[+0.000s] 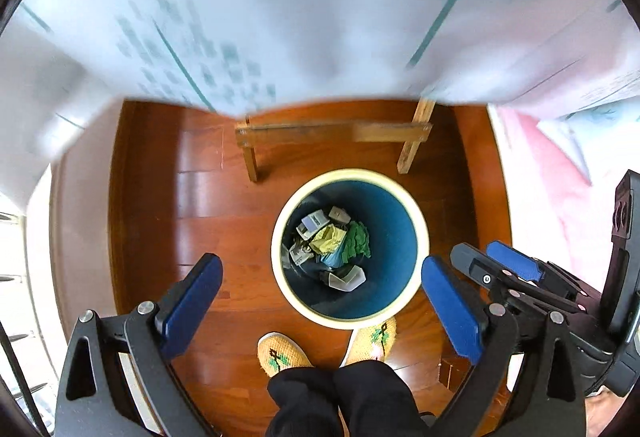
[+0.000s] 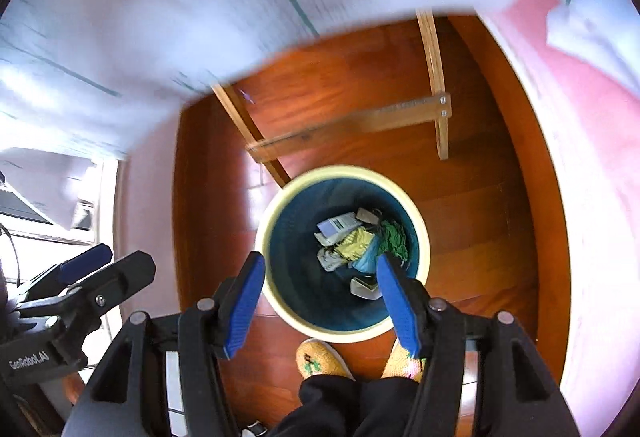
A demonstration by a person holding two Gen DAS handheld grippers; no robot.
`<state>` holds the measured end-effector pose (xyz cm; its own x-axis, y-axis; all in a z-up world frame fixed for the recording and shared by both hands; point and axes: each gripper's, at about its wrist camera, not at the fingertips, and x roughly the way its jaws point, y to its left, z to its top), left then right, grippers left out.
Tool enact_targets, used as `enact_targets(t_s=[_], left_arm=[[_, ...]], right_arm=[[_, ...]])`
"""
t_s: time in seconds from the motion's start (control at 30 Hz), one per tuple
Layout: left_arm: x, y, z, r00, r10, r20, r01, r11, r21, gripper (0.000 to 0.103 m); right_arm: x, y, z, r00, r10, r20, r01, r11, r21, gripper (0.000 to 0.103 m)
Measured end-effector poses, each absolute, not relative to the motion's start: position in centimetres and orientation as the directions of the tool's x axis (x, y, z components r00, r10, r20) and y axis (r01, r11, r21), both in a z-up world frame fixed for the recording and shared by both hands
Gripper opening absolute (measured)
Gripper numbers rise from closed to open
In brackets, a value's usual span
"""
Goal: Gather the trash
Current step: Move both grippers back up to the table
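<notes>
A round bin with a cream rim and blue inside stands on the wooden floor below both grippers. It holds crumpled trash: yellow, green, blue and grey-white pieces. My left gripper is open and empty above the bin's near rim. My right gripper is open and empty over the bin; it also shows in the left wrist view. The left gripper shows at the left of the right wrist view.
A table edge covered with a white printed sheet overhangs the far side, with wooden legs and a crossbar beneath. The person's yellow slippers stand just before the bin. A pink surface lies right.
</notes>
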<state>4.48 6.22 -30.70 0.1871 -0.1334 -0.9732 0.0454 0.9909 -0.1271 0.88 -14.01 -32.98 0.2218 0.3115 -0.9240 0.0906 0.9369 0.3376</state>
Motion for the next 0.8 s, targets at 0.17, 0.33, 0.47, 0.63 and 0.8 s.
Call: enact_targets(t_s=[0.17,0.33,0.47,0.63,0.8], left_arm=[[4.1,6.3,-24.3,0.241,-0.149,-0.959,0.057,0.989,-0.139,0.099],[3.5,6.5,-17.5,0.292,-0.174,-0.94,0.083,0.984,-0.157,0.099],[3.0,6.6,-12.4,0.329,-0.198,-0.923,0.119,0.979,-0.167,0.099],[2.6,7.0,-6.4,0.391,-0.222,-0.893,0.178,0.97,-0.164,0.099],[2.9,7.7,-1.2,0.466,-0.238,-0.852,0.222,0.964,-0.148,0.099]], right_arm=[[0.5,-13.7,-27.0,0.272,0.317,-0.909,0.069,0.935,0.347,0.058],[0.0,-13.4,-20.9,0.321,0.317,-0.892,0.04,0.937,0.348,0.058],[-0.5,-13.2,-16.0,0.361,0.317,-0.877,0.025,0.937,0.349,0.058],[-0.7,-12.8,-11.0,0.399,0.304,-0.865,-0.007,0.944,0.329,0.058],[-0.2,-12.4,-5.9,0.471,0.26,-0.843,-0.038,0.961,0.275,0.058]])
